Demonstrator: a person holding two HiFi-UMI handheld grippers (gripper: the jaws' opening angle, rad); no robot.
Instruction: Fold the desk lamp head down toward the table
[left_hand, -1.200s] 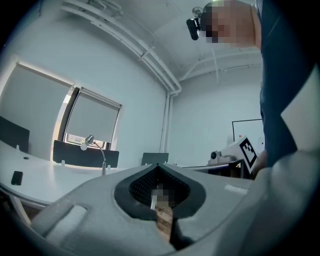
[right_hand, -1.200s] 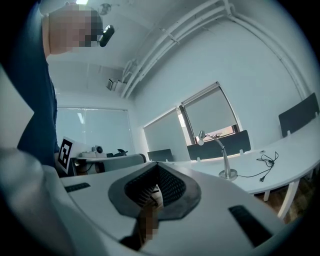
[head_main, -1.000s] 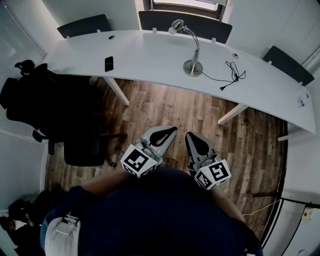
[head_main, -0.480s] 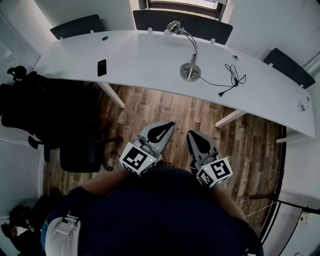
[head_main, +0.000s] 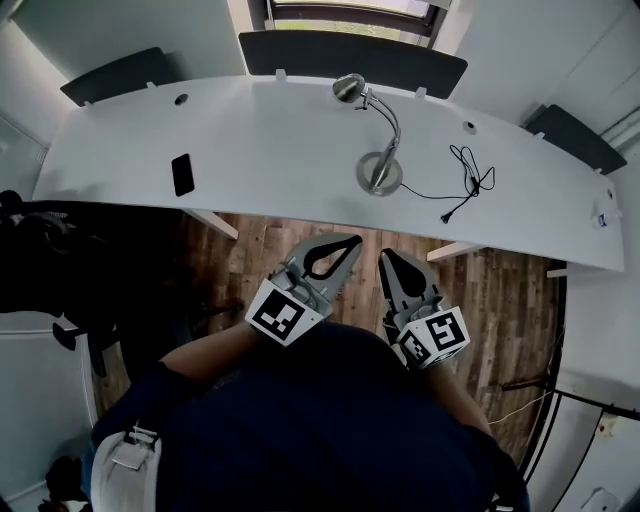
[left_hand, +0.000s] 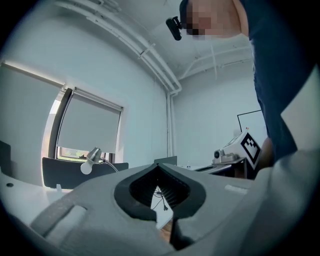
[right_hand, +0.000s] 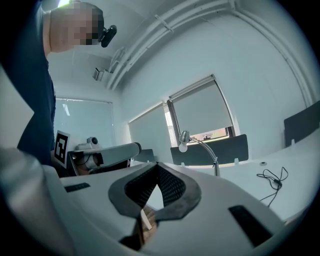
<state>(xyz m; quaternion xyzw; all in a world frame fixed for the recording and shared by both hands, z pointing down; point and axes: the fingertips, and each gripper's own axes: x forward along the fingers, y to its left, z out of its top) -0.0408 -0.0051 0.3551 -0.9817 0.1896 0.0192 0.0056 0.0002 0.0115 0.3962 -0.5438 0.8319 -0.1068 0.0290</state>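
A silver desk lamp (head_main: 381, 170) stands on the curved white desk (head_main: 270, 135), its round base near the front edge. Its curved neck rises to the head (head_main: 349, 88), which stays raised toward the back. The lamp head also shows in the left gripper view (left_hand: 91, 156) and the lamp in the right gripper view (right_hand: 186, 139). My left gripper (head_main: 351, 241) and right gripper (head_main: 388, 256) hover side by side over the wooden floor, just short of the desk edge. Both point at the lamp, both are shut and empty, and neither touches anything.
A black phone (head_main: 182, 173) lies on the desk to the left. A loose black cable (head_main: 466, 172) runs right from the lamp base. Dark panels (head_main: 350, 55) line the desk's far side. A black office chair (head_main: 50, 270) stands at the left by the desk.
The person has stepped toward the desk, so the lamp and desk edge are now much closer to both grippers. The jaws stayed shut. The lamp has not moved.
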